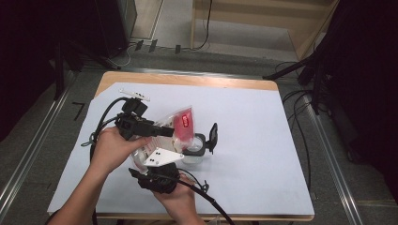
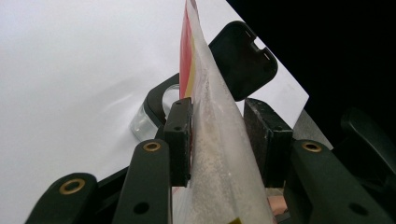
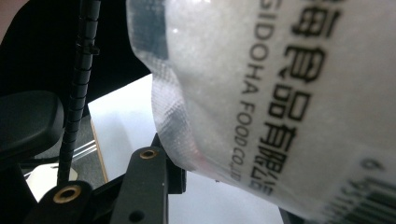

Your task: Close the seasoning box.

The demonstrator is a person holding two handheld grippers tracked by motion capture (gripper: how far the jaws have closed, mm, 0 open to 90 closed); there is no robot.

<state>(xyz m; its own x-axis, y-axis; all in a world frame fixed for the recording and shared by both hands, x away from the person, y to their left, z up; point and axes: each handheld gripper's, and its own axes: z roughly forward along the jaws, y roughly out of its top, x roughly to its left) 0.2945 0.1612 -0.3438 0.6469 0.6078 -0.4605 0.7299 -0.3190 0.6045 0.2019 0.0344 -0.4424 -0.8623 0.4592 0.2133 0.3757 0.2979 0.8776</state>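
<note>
The bag (image 1: 180, 125) of white powder hangs tilted over the open container (image 1: 195, 149), clamped by the left gripper (image 2: 219, 135) and right gripper (image 1: 157, 164). A loosened grip could spill powder beside the container.

The clear pouch (image 3: 280, 93) of white granules carries black print, seen in the right gripper view: a line of Latin capitals reading "SIDOHA FOOD CO.,L", cut off at both ends. Beside it runs a line of larger Chinese characters, among them 食品有限. Near the pouch's lower right corner are a barcode and the digit "6". The red label (image 1: 185, 121) in the high view is too small to read.
</note>
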